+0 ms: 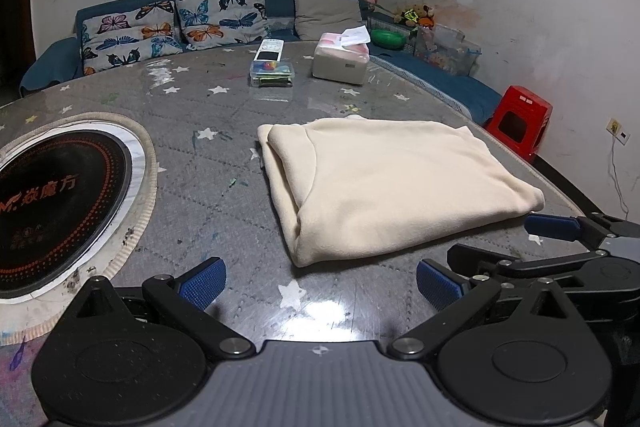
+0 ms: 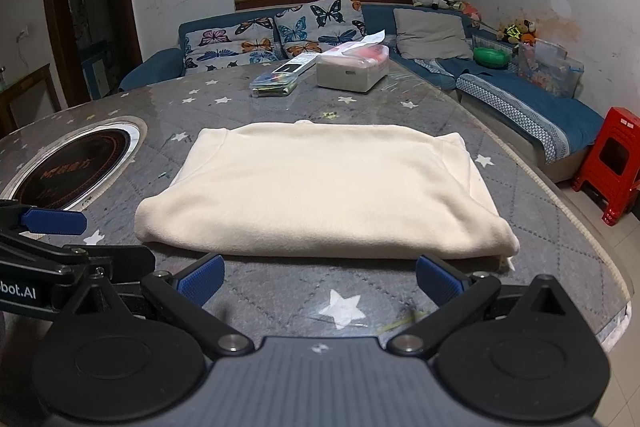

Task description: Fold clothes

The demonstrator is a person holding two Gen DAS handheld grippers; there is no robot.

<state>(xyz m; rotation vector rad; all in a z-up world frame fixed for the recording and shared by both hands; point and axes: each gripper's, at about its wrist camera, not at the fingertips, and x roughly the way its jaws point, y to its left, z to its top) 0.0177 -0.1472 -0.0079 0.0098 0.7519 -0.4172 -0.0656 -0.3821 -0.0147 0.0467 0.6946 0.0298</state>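
Observation:
A cream garment (image 1: pixel 396 183) lies folded into a flat rectangle on the grey star-patterned table (image 1: pixel 224 163); it also shows in the right wrist view (image 2: pixel 320 191). My left gripper (image 1: pixel 320 283) is open and empty, just short of the garment's near left corner. My right gripper (image 2: pixel 320 279) is open and empty, in front of the garment's near edge. The right gripper's blue fingers (image 1: pixel 554 227) show at the right of the left wrist view, and the left gripper's finger (image 2: pixel 54 221) shows at the left of the right wrist view.
A round black hob (image 1: pixel 52 203) is set into the table at the left. A tissue box (image 1: pixel 342 61), a remote (image 1: pixel 269 51) and a clear plastic box (image 1: pixel 272 75) sit at the far side. A blue sofa (image 2: pixel 520 99) and a red stool (image 2: pixel 612 167) stand beyond the table's right edge.

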